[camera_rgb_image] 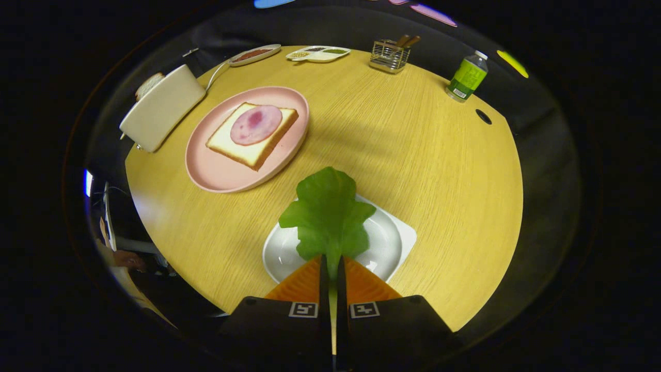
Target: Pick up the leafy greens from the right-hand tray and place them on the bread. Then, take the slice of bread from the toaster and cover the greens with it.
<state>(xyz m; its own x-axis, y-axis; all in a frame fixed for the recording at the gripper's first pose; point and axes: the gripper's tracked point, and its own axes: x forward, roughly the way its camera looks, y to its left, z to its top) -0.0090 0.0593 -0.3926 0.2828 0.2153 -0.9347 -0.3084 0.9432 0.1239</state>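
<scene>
Gripper [332,266] clamped on our leafy greens [328,214] — we've got them over the white tray [397,240], pink plate [206,173] beyond.

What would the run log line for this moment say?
hand-held gripper: shut on greens | greens: lifted over white tray | bread: on pink plate, ham on top, uncovered | toaster: slice inside

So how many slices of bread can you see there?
2. One bread slice lies on the pink plate under ham; another pokes from the toaster. The gripper pinches a lettuce leaf.
</scene>
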